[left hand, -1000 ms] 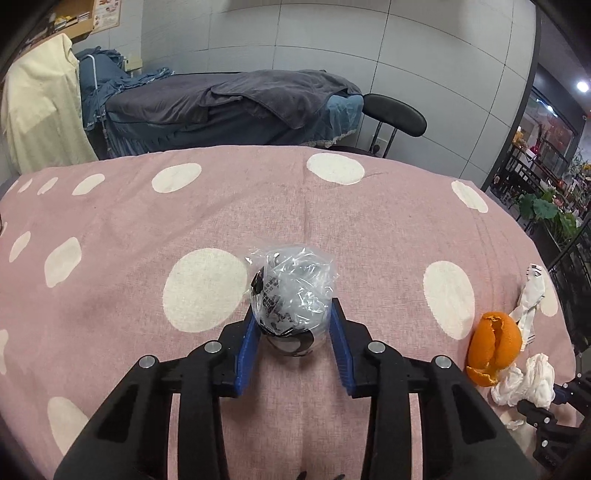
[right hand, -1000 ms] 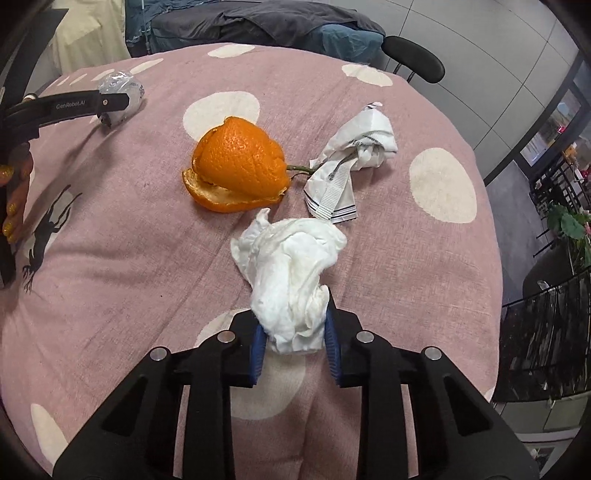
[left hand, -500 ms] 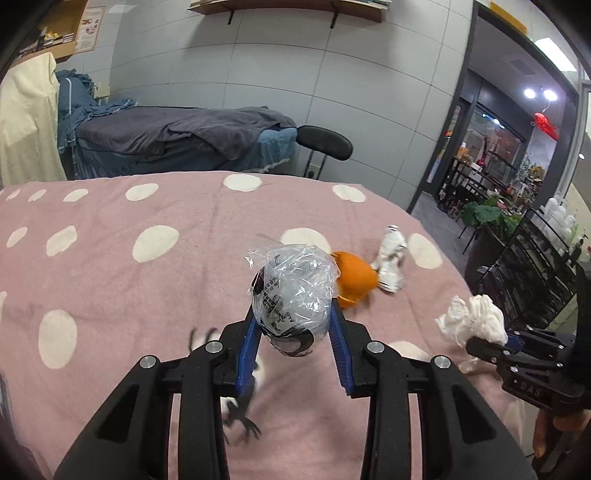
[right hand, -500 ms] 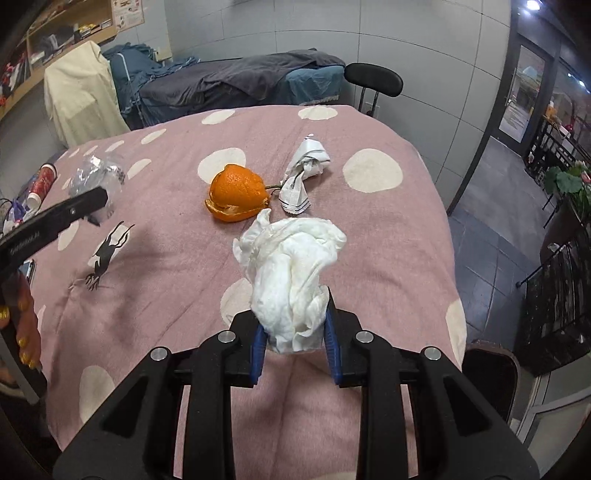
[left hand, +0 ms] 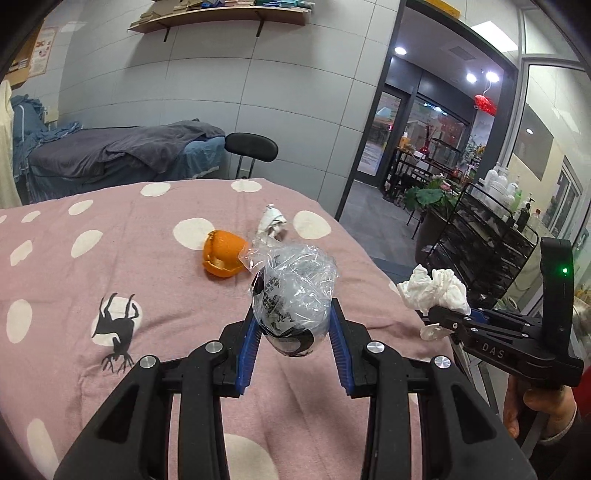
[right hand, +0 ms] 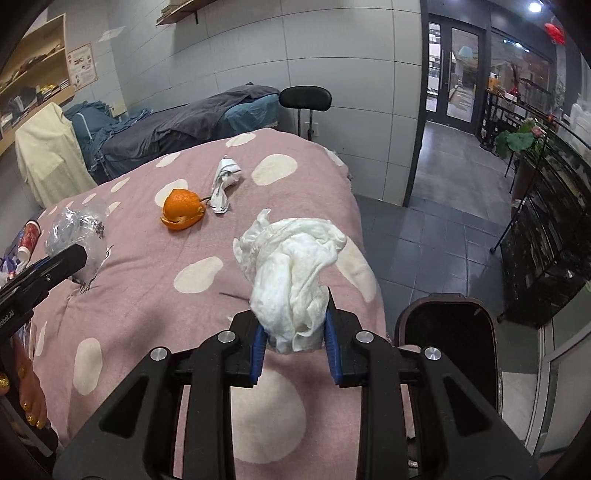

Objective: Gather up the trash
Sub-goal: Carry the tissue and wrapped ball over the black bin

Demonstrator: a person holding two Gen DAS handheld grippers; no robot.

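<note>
"DAS" on right claw [left hand: 448,319] body; other print unreadable.

A pink cloth with cream polka dots [left hand: 110,266] covers the table, printed with a black animal silhouette [left hand: 116,328]. Beyond it a treatment bed under a grey blanket [right hand: 207,110] stands against the tiled wall, a black stool [left hand: 251,147] just beside it. A cream garment [right hand: 48,155] hangs at the left. A wooden shelf [left hand: 221,16] carries what may be books. Potted plants [left hand: 428,195] sit near a black wire rack [left hand: 480,236].
</note>
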